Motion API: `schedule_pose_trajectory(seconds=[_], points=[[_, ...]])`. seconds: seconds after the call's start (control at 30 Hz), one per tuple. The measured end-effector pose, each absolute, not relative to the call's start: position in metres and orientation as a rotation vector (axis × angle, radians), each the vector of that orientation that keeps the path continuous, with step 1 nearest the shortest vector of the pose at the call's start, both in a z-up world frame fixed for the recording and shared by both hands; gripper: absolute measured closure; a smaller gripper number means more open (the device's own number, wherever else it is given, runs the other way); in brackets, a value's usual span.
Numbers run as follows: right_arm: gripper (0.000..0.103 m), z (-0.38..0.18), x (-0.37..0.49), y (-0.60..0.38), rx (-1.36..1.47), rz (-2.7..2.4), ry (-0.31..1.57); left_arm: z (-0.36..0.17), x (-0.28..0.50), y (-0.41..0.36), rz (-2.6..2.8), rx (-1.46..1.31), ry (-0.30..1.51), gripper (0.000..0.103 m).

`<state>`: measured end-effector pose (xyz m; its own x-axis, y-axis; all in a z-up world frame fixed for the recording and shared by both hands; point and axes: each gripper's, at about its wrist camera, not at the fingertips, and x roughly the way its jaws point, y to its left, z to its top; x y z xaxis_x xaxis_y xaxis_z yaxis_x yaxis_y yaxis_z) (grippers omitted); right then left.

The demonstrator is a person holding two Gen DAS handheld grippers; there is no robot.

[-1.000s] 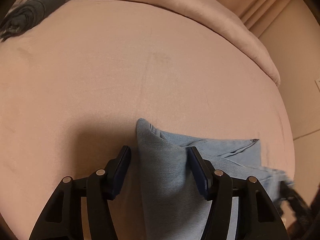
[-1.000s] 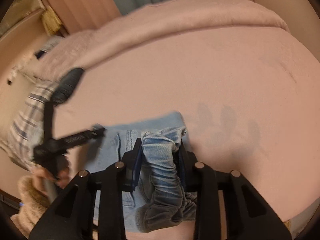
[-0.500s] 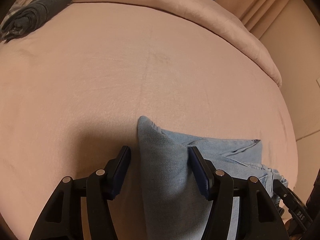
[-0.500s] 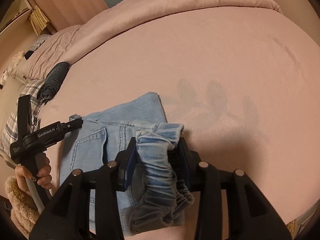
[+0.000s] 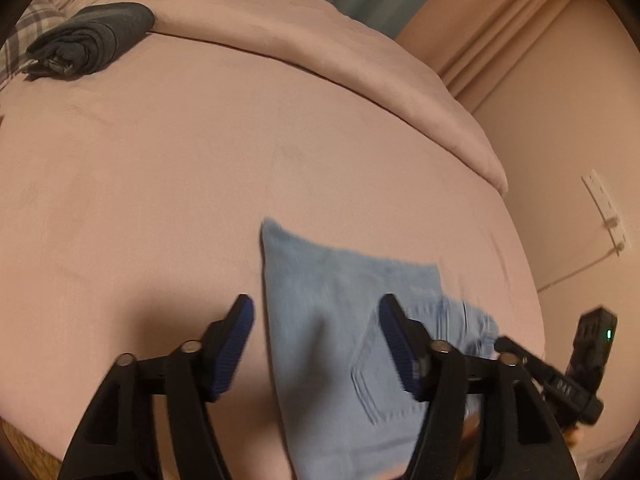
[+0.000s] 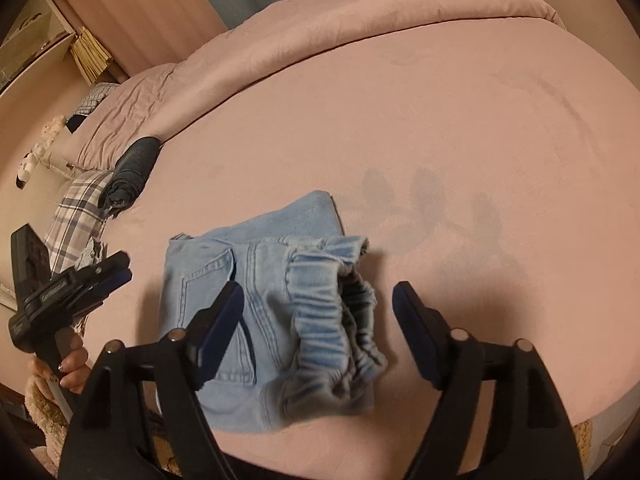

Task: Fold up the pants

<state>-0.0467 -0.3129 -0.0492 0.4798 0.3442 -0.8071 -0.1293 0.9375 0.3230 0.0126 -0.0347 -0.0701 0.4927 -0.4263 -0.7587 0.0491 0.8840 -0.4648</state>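
Light blue denim pants (image 6: 256, 292) lie folded into a compact stack on the pink bed, back pocket facing up, with the bunched leg hems (image 6: 336, 320) piled on the right side. My right gripper (image 6: 318, 308) is open above them, its jaws wide on either side of the bunched hems and holding nothing. My left gripper (image 5: 314, 322) is open and empty above the pants' left edge (image 5: 340, 320). The left gripper also shows at the left of the right wrist view (image 6: 108, 270).
The pink bed sheet (image 5: 200, 160) spreads all around, with a rolled pink duvet (image 6: 360, 20) along the far side. A rolled dark grey garment (image 5: 92, 40) and a plaid pillow (image 6: 76, 208) lie at the far left. The bed's near edge is just below the pants.
My right gripper has opened and let go of the bunched hems, which now rest on the folded stack. My left gripper has pulled back a little and stayed open.
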Motion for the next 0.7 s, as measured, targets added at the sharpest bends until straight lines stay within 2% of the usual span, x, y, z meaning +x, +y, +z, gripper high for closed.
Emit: schedule_pose_trajectory(seconds=[0.23,0.33,0.37,0.4,0.43,0.47,0.5,0.57,0.7], points=[[0.020,-0.067,-0.055,-0.295,0.134,0.302,1.092,-0.089,-0.007,-0.053,-0.340,-0.393,1.099,0.032],[0.024,-0.079,-0.054,-0.289,0.100,0.278,1.116,-0.105,-0.011,-0.061,-0.331,-0.372,1.158,0.032],[0.038,-0.082,-0.055,-0.286,0.045,0.241,1.106,-0.109,-0.012,-0.063,-0.340,-0.369,1.178,0.032],[0.047,-0.083,-0.056,-0.285,0.021,0.230,1.100,-0.114,-0.014,-0.065,-0.337,-0.358,1.191,0.032],[0.051,-0.081,-0.057,-0.286,0.009,0.216,1.089,-0.119,-0.016,-0.066,-0.333,-0.350,1.210,0.032],[0.060,-0.078,-0.058,-0.288,0.011,0.208,1.080,-0.124,-0.016,-0.067,-0.335,-0.347,1.234,0.032],[0.066,-0.073,-0.059,-0.292,0.034,0.217,1.071,-0.127,-0.017,-0.067,-0.336,-0.348,1.241,0.032],[0.070,-0.062,-0.060,-0.298,0.070,0.233,1.053,-0.127,-0.019,-0.064,-0.337,-0.355,1.225,0.032],[0.071,-0.069,-0.060,-0.296,0.036,0.205,1.071,-0.129,-0.017,-0.062,-0.333,-0.353,1.231,0.032]])
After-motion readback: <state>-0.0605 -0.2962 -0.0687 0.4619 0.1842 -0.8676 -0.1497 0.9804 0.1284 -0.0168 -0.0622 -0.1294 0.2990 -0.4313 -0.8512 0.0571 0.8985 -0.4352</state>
